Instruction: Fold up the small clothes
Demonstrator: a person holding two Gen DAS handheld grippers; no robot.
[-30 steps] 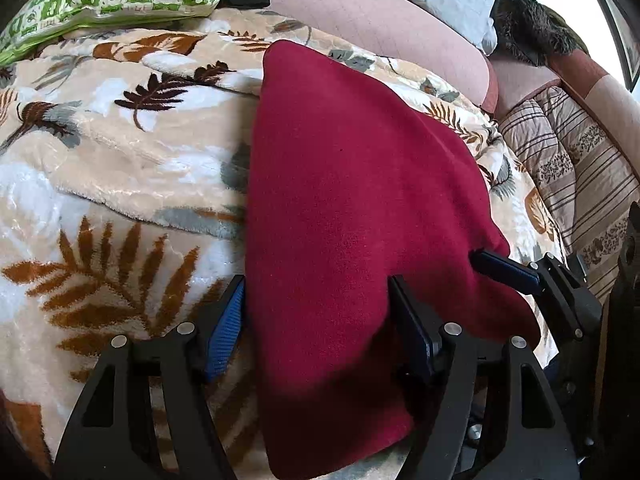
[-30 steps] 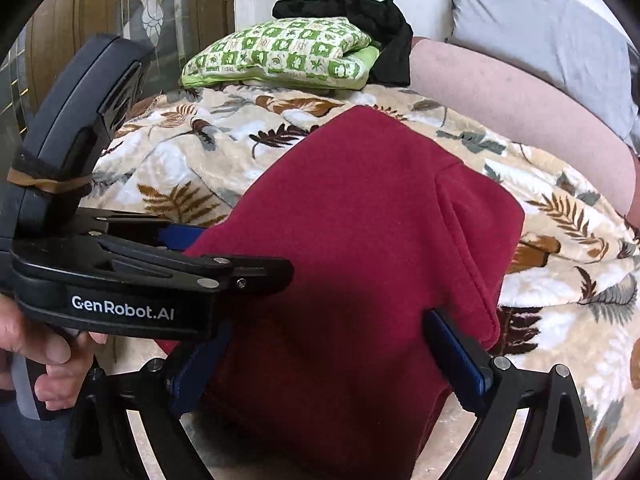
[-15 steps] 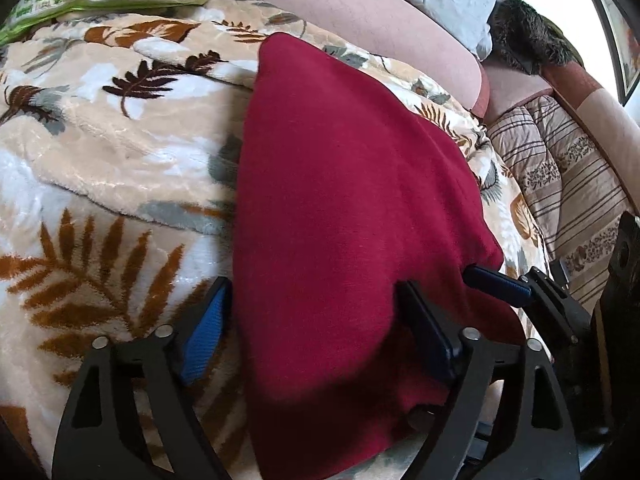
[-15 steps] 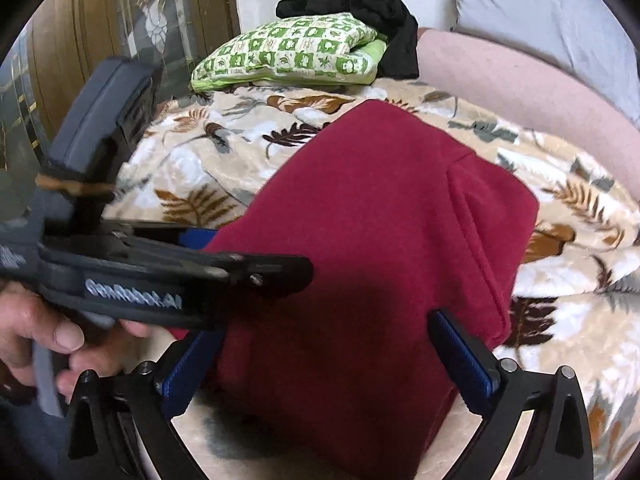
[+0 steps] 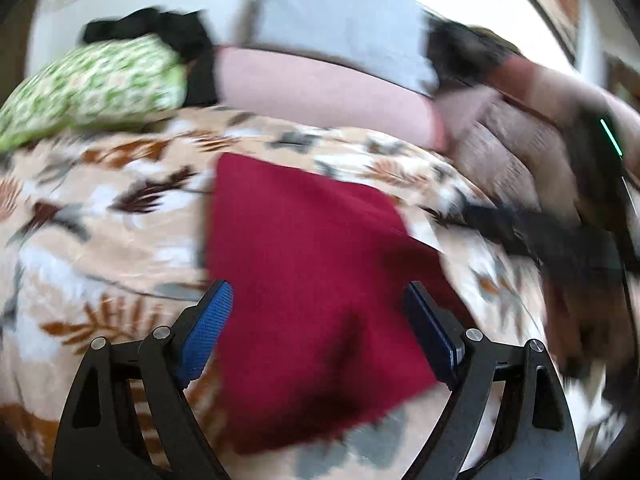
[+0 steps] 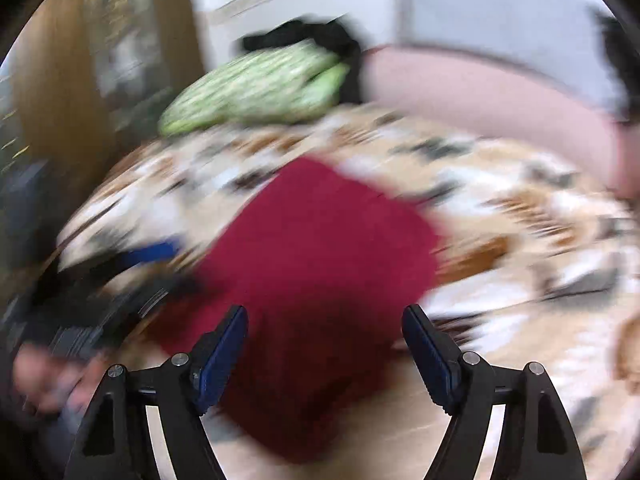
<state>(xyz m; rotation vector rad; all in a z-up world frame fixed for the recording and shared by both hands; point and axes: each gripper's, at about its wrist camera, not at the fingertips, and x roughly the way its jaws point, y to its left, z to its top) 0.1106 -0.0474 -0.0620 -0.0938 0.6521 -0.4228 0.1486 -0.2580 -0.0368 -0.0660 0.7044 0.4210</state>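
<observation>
Beyond both wrists — motion-blurred red garment, edges smeared

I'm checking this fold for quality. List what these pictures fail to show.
- Red garment, left wrist view: motion blur hides seams and folded layers; its near edge sits behind the left gripper.
- Same garment, right wrist view: near edge lost in shadow behind the right gripper.
- Right gripper, left wrist view: only a dark smear; its jaws are unreadable there.
- Person's hand, right wrist view: blurred, cut by the edge.
- Black cloth behind the green pillow: mostly hidden.
</observation>
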